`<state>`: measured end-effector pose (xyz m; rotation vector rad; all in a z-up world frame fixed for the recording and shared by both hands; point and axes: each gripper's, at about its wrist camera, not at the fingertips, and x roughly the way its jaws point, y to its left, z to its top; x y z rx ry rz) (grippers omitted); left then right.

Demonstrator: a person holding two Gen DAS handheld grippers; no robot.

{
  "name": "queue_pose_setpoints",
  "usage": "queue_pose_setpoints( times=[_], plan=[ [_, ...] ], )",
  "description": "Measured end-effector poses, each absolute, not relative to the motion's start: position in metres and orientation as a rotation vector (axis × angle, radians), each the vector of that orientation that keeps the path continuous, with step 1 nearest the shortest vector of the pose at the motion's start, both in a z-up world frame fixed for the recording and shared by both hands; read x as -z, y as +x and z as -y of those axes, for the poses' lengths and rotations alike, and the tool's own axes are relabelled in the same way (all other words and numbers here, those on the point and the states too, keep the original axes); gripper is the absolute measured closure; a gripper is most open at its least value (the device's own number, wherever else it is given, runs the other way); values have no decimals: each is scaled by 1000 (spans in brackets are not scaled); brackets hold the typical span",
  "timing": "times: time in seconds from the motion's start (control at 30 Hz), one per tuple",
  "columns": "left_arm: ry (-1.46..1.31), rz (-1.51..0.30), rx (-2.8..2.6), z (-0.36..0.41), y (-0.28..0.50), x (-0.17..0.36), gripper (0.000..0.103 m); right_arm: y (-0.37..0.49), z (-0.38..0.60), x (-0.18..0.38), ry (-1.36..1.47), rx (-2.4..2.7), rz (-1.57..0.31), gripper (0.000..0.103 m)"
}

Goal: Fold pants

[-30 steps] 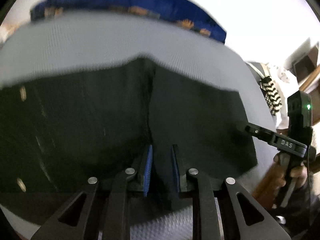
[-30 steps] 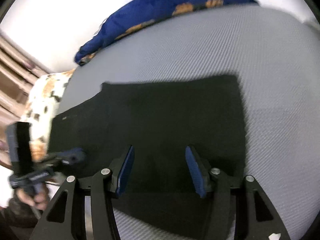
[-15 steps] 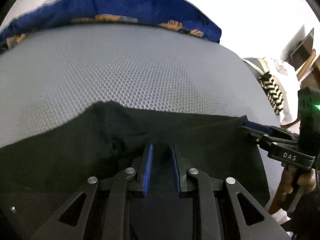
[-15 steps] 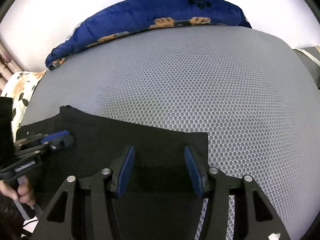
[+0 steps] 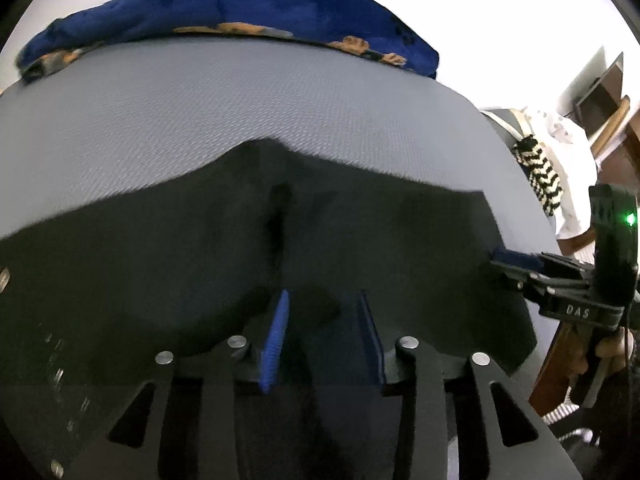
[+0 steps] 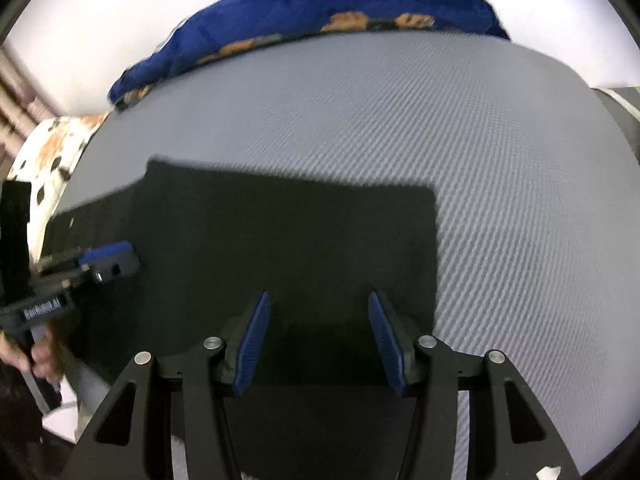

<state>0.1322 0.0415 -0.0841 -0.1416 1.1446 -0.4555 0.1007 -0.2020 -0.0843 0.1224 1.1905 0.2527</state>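
Black pants (image 5: 180, 248) lie flat on the grey mesh bed surface (image 5: 240, 100), also seen in the right wrist view (image 6: 288, 240). My left gripper (image 5: 322, 328) is open, its blue pads (image 5: 276, 332) over the near part of the pants by a dark crease. My right gripper (image 6: 320, 328) is open above the near right part of the pants, nothing between its pads (image 6: 252, 336). The right gripper shows at the pants' right edge in the left wrist view (image 5: 516, 258). The left gripper shows at the pants' left side in the right wrist view (image 6: 108, 260).
A blue pillow with orange prints (image 5: 224, 12) lies at the far edge of the bed, also in the right wrist view (image 6: 320, 12). Patterned cloth and wooden furniture (image 5: 600, 128) stand to the right. A floral cloth (image 6: 52, 148) lies at the left.
The left gripper's jaws have spread from narrow to open. Both views have pulled back, so more of the pants shows, with a crease running away from the left gripper.
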Motion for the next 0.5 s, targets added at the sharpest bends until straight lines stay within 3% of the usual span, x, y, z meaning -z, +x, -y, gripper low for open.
queue_pose_setpoints(
  times=[0.5],
  plan=[
    [-207, -1051, 243, -118, 69, 52, 58, 61, 124, 84, 36, -392, -1216, 51]
  ],
)
